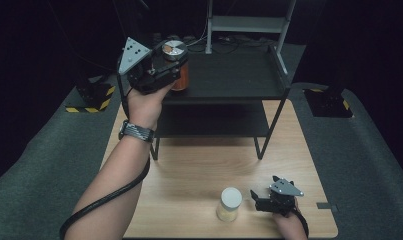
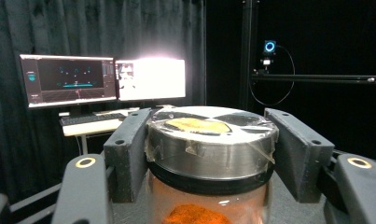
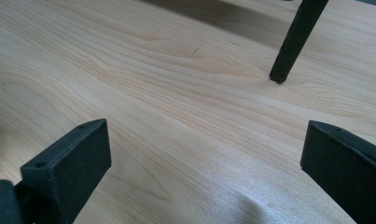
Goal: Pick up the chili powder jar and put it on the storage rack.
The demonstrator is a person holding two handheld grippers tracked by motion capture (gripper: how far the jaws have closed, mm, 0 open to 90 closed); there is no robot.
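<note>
Working from big to small: wooden surface (image 1: 189, 170) carries a black two-tier shelf (image 1: 229, 75) along its far edge; one shelf leg (image 3: 293, 42) shows in the right gripper view.

Our left claw (image 1: 161, 67) is up at the shelf's top tier, near its left end, jaws closed on the orange-filled jar (image 1: 176, 67) just below its metal lid (image 2: 211, 140). In the left gripper view the pads sit on either side of the lid band, touching. Jar axis is upright, claw comes at it from the side. We can't tell whether the jar base is resting on the tier or just clear of it.

Second jar, pale with a white lid (image 1: 230, 202), stands upright near the surface's near edge, right of centre.

Our right claw (image 1: 269, 197) rests low at the near right corner, jaws spread wide, nothing between them, bare wood below. The pale jar lies just beside it, off to the claw's left, so the right hand is clearly the nearer one. Next reach likely needs a short sideways approach, jaws straddling the upright body.
</note>
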